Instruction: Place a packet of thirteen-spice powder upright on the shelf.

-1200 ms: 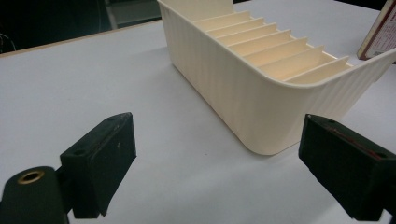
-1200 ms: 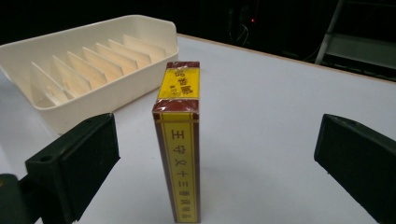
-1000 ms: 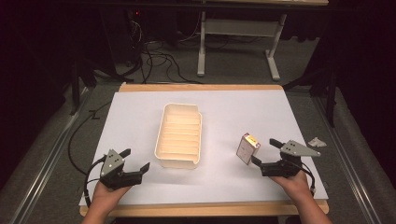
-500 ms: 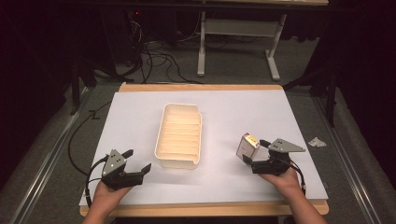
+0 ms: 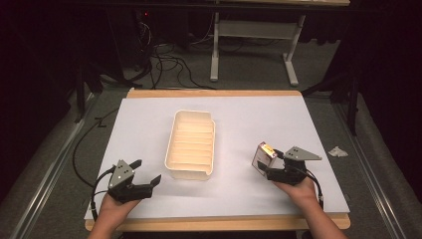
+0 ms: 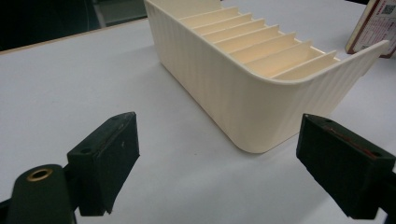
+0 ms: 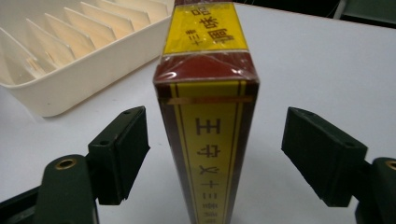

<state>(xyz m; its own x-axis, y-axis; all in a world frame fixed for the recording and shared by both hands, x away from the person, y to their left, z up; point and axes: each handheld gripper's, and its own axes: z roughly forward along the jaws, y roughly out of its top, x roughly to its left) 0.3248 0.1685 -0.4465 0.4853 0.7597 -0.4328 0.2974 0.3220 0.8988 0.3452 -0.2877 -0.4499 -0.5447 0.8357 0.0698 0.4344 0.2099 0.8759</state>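
- On the white-covered desk (image 5: 149, 124), at the person's right, a small box (image 7: 208, 107) stands on edge, wrapped in glossy film, dark red with yellow panels; it sits well apart from the cream slotted tray (image 5: 191, 144) at the middle.
- Right gripper (image 7: 212, 154) straddles that box: the jaws have just been closing, the box is between them, yet a gap shows on each side, so the pads do not press on it.
- Judged by its looks, the box is light and stiff, a thin card shell that would dent under a hard squeeze; the film wrap is probably slippery.
- Best hold, as I judge it, is across the two broad flat faces, near the middle of its height, so it neither tips nor slides out.
- Right hand (image 5: 298, 191) lies low behind the gripper, forearm coming in from the near edge, jaws pointing roughly level across the desk towards the tray.
- Left gripper (image 5: 134, 177) rests near the front left corner, jaws wide with nothing between them, aimed at the tray's near end.
- Left hand (image 5: 114, 209) sits low at the desk's edge.
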